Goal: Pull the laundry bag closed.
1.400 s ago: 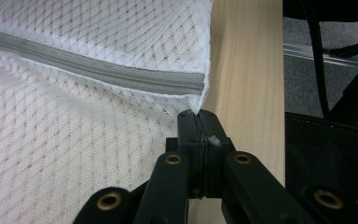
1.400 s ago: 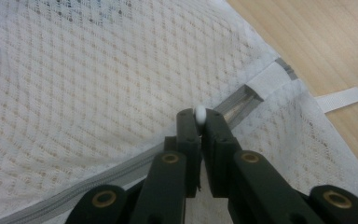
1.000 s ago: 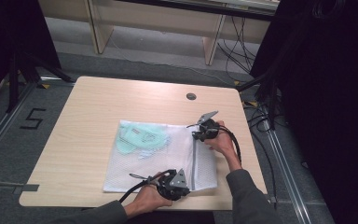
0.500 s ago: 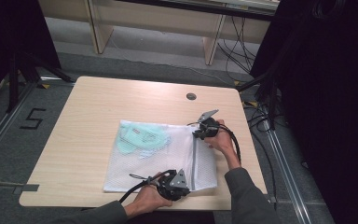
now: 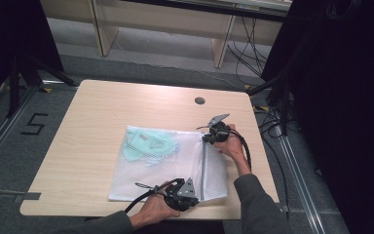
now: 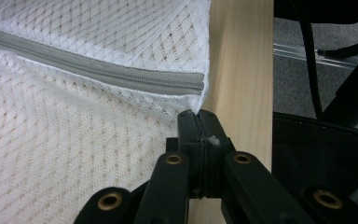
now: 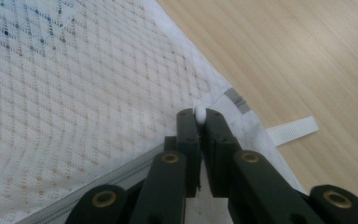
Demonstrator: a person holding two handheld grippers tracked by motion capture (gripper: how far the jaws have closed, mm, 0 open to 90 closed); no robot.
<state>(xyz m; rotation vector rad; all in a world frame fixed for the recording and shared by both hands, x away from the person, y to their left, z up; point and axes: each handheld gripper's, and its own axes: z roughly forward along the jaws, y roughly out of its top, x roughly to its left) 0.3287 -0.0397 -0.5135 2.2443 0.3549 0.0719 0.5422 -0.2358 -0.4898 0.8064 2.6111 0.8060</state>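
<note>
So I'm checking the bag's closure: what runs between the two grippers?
The grey zip of the white mesh bag runs from the left gripper to the right gripper, seen in the high view.

The left half and the upper strip of the tabletop (image 5: pixel 92 131) in the high view lie bare, open to a hand from the left or top edge. The middle and lower right are covered by the flat mesh bag (image 5: pixel 175 170), low enough to pass over. At its upper right corner the right tongs (image 5: pixel 208 138) stand clamped on the zipper pull; at its lower edge the left tongs (image 5: pixel 195 201) pinch the bag's corner. Both forearms and trailing cables bar the lower right. A small round hole (image 5: pixel 199 100) sits toward the top.
</note>
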